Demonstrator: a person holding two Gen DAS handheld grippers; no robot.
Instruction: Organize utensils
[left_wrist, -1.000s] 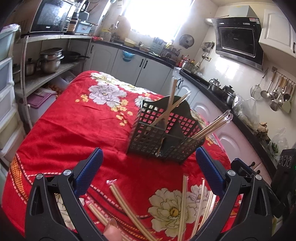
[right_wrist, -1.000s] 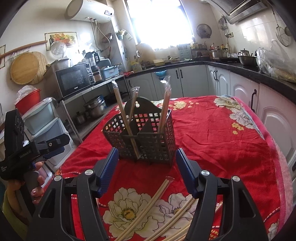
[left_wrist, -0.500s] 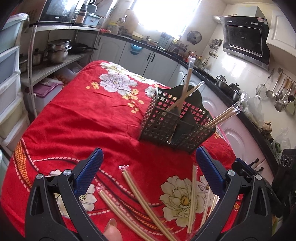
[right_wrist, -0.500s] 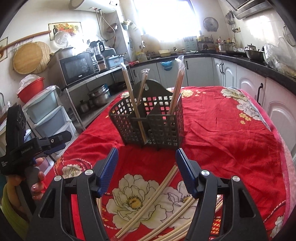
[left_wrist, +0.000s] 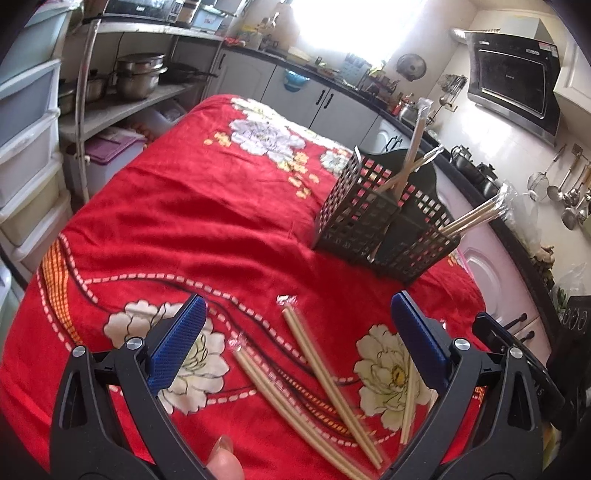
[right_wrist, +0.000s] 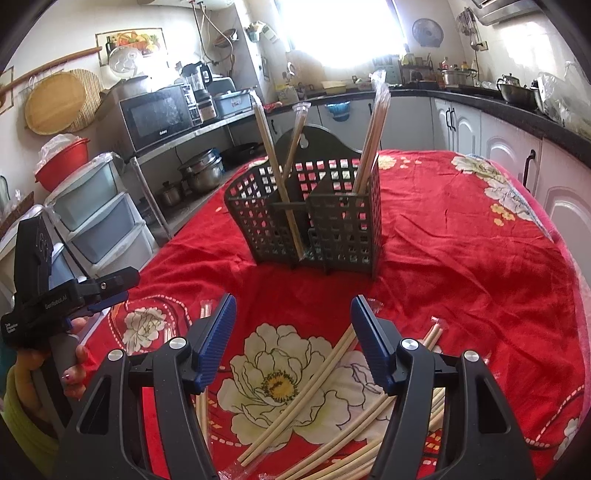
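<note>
A dark grid utensil caddy (left_wrist: 384, 229) (right_wrist: 306, 218) stands on the red flowered tablecloth (left_wrist: 192, 206) with several wrapped chopstick pairs upright in its compartments. More wrapped chopstick pairs (left_wrist: 325, 380) (right_wrist: 314, 384) lie loose on the cloth nearer me. My left gripper (left_wrist: 295, 343) hangs open just above two of these pairs, nothing between its blue pads. My right gripper (right_wrist: 291, 336) is also open and empty, above the loose pile. In the right wrist view the left gripper (right_wrist: 92, 291) shows at the left edge, held by a hand (right_wrist: 74, 369).
Kitchen cabinets (right_wrist: 465, 129) and a black counter run along the far side and right. A metal shelf with pots (left_wrist: 136, 77) and a microwave (right_wrist: 155, 114) stands left of the table, beside plastic drawers (right_wrist: 96, 210). A thumb tip (left_wrist: 223, 461) shows at the bottom of the left view.
Both grippers have sunk toward the cloth and tilted down, so the loose chopsticks fill more of each view. The caddy has shifted up and away in both frames. Both stay open.
</note>
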